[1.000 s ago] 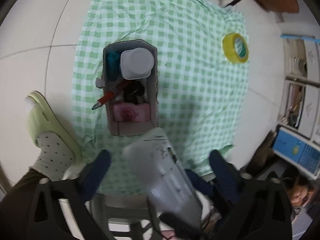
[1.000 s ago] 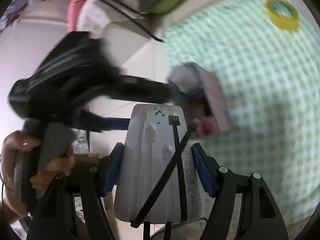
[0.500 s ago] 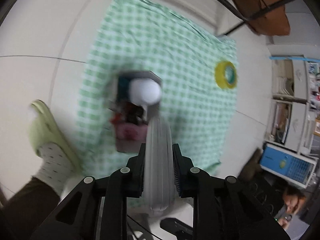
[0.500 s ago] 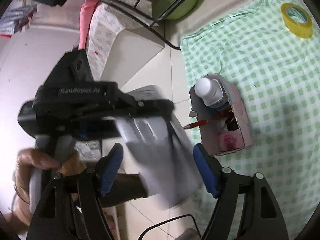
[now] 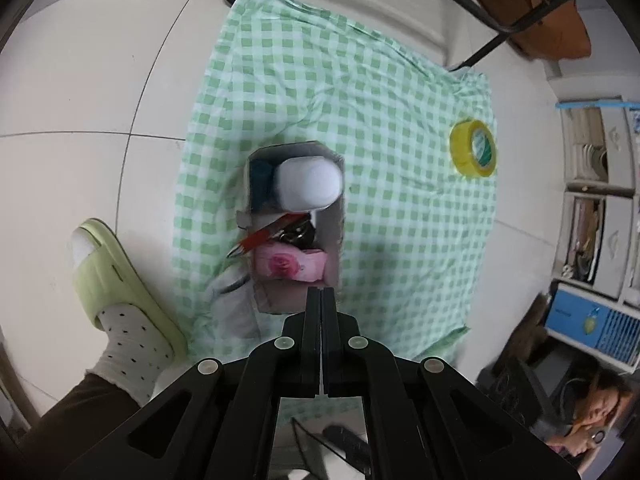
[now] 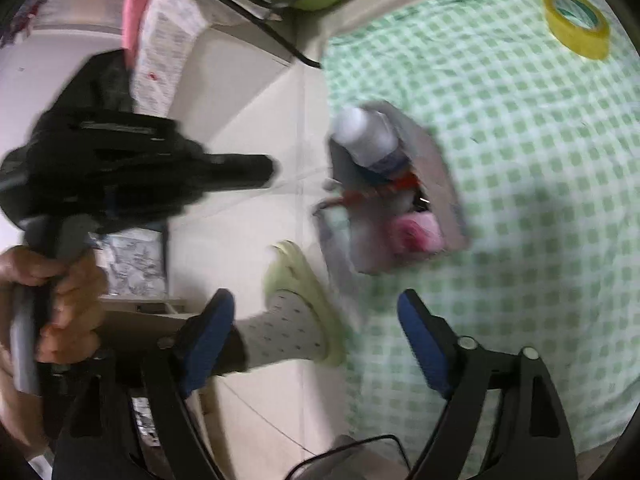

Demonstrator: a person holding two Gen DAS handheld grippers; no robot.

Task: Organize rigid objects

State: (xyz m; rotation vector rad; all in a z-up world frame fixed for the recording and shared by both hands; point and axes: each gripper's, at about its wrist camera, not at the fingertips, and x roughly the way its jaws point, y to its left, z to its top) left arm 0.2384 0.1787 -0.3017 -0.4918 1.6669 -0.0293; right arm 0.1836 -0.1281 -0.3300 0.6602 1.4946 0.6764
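A grey cardboard box (image 5: 334,240) stands on a green checked cloth (image 5: 400,240). It holds a white bottle (image 5: 310,184), a red pen (image 5: 256,242) and a pink item (image 5: 290,266). A white blurred device (image 5: 236,308) shows beside the box's near left corner. My left gripper (image 5: 321,294) hovers over the box's near end, shut with nothing between its jaws. In the right wrist view my right gripper (image 6: 316,332) has its jaws opening, with nothing between them. The box (image 6: 440,184) lies ahead of it. A hand holds the left gripper (image 6: 264,168) at the left.
A yellow tape roll (image 5: 474,148) lies on the cloth at the right, also seen in the right wrist view (image 6: 576,24). A foot in a green slipper (image 5: 120,292) stands on the tiled floor left of the cloth. Black metal legs (image 5: 500,28) and shelves (image 5: 600,200) border the area.
The white device left the right gripper and went between the left fingers. Now the left jaws are fully shut without it, and the right jaws stand wider and empty.
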